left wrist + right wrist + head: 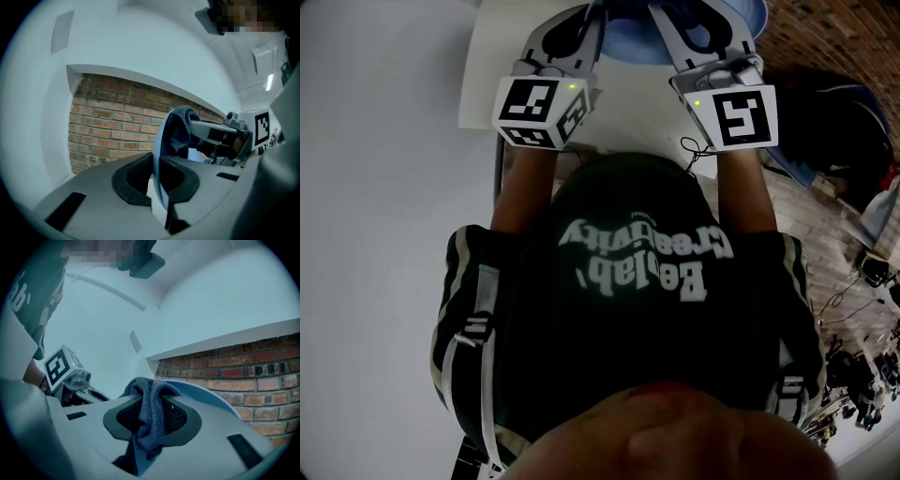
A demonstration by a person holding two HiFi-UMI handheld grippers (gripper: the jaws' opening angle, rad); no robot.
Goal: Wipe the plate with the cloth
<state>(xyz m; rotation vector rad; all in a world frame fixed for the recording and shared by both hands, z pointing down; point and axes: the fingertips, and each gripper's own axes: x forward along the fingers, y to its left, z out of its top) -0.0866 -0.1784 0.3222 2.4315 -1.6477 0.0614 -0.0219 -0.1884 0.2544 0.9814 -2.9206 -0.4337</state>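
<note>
Brick wall [243, 376] behind; plate [206, 393], cloth [151, 411] (both clamped).

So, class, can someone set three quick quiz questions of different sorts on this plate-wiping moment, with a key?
1. Multiple choice: what do the left tongs grip? A a cup; B the plate; C a sponge.
2. True or false: the right tongs stand open and empty.
3. Fill the gap: in both gripper views, the wall behind the plate is built of ____.

Key: 1 B, with the plate's rim pinched between the pads. 2 False, they are shut on the cloth, which is bunched against the plate. 3 Brick.
</note>
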